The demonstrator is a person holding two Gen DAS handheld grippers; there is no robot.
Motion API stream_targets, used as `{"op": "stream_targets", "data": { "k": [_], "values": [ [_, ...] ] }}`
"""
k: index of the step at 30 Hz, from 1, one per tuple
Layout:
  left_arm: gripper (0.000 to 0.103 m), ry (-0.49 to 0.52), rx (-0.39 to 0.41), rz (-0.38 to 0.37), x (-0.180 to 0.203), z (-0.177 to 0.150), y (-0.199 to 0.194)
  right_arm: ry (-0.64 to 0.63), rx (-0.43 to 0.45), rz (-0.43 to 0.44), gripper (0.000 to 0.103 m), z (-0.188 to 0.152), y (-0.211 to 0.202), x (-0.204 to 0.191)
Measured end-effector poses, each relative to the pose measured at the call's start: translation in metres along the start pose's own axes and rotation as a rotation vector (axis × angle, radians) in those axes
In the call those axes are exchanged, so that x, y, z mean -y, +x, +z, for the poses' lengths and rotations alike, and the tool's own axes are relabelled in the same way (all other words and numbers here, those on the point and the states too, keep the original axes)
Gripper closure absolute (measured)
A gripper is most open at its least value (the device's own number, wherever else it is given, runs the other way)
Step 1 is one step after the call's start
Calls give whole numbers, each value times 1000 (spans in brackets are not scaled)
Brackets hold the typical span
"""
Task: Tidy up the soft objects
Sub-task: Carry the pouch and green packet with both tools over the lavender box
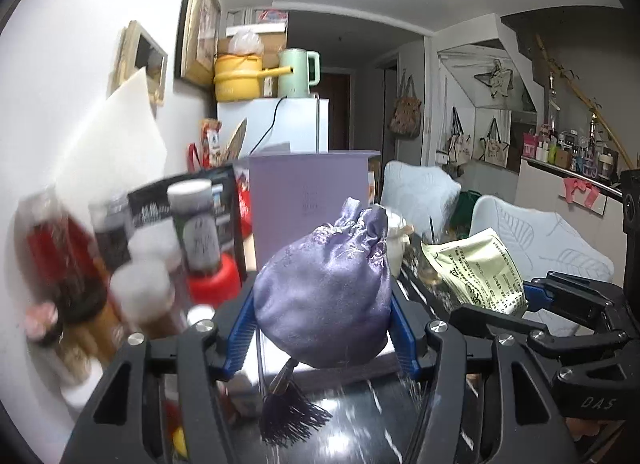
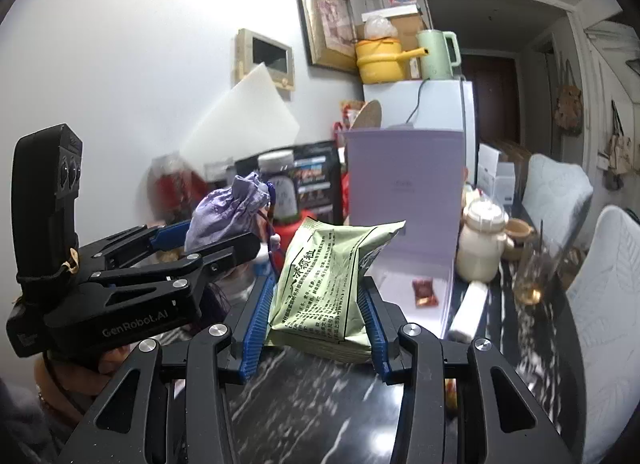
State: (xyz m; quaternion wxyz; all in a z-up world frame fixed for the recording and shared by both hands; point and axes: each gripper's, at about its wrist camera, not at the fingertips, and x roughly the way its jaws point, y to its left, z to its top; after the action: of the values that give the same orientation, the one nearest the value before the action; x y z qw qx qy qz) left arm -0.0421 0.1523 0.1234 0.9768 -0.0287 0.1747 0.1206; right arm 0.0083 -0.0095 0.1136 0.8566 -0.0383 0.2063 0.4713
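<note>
**Holding a pouch and a packet over the worktop**

Gripping a purple pouch in my left gripper, I have its blue pads pressed on both sides, the tassel hanging below. My right gripper is closed on a green packet, which stands upright between the pads. Both are raised over the dark marbled worktop, the pouch to the left of the packet. A lilac box stands open just behind them, a small red wrapper inside it.
</note>
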Motion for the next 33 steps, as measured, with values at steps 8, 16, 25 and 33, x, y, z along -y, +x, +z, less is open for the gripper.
{"op": "stream_targets", "data": {
  "k": [8,16,25,33],
  "values": [
    [45,-23,56,4,-13,34,41,-4,44,-20,60,37,28,23],
    [45,-29,72,22,-22,56,96,6,69,-47,60,63,70,53],
    [45,-51,-14,39,-32,46,164,65,12,-60,60,66,131,91],
    [45,-14,-172,100,-28,22,217,120,-94,-97,60,43,172,121]
  ]
}}
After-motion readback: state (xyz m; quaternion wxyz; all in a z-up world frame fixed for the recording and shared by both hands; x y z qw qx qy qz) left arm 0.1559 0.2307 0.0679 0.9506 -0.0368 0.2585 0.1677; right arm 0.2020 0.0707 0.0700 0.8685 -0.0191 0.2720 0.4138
